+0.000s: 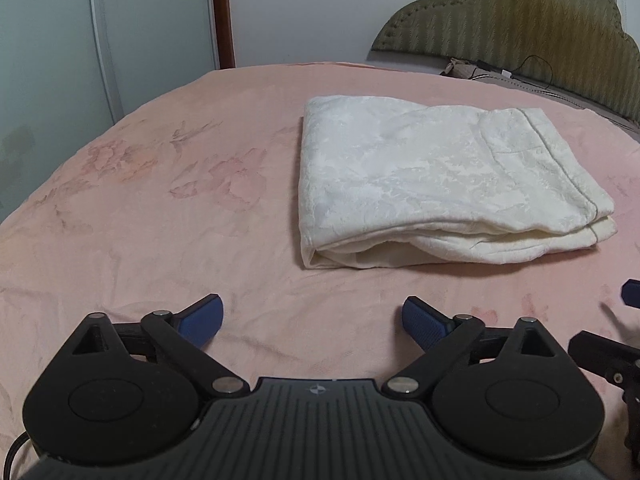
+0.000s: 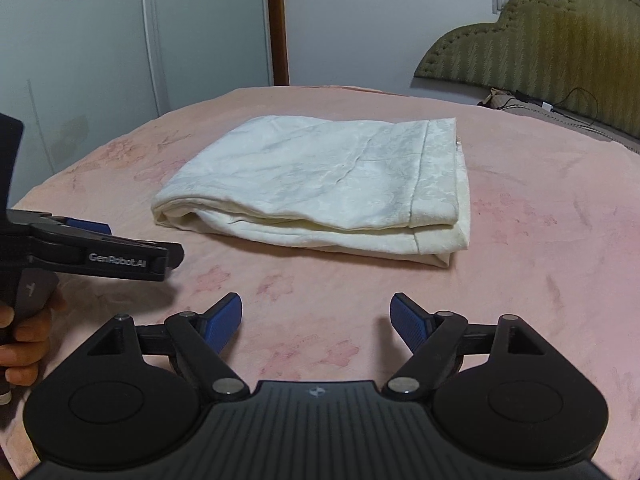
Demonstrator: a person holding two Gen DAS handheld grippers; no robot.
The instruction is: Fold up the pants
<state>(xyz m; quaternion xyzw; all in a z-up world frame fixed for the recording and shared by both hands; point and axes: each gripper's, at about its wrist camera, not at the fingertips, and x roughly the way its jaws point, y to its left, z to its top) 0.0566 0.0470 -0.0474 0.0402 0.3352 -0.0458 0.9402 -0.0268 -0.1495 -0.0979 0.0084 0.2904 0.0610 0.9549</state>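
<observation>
The white pants [image 1: 440, 184] are lying folded into a thick, neat block on the pink bedspread [image 1: 160, 208]; in the left wrist view they are sitting at about one o'clock from the left gripper [image 1: 312, 320], and in the right wrist view they are sitting at about twelve o'clock from the right gripper [image 2: 316, 322], near but not touching either one. Both grippers are hanging over bare bedspread; the left jaws are standing very wide and are holding nothing; the right jaws are standing wide too, a bit less, and are holding nothing. A hand [image 2: 24, 340] is gripping the left tool's handle at nine o'clock in the right wrist view.

The folding is looking done, I think, so the danger now is spoiling it. The top layer is puffing up along the near edge, and the folds are sitting loose; a blue pad [image 2: 226, 322] brushing that edge could be dragging a layer open. The two tools are hanging close side by side, so they could be bumping each other. The bedspread is soft and wrinkly; a jaw dipping low could be catching it and tugging the pants along. The black cable [image 1: 536, 72] by the green headboard [image 1: 520, 32] at one o'clock is far off and looking safe.
</observation>
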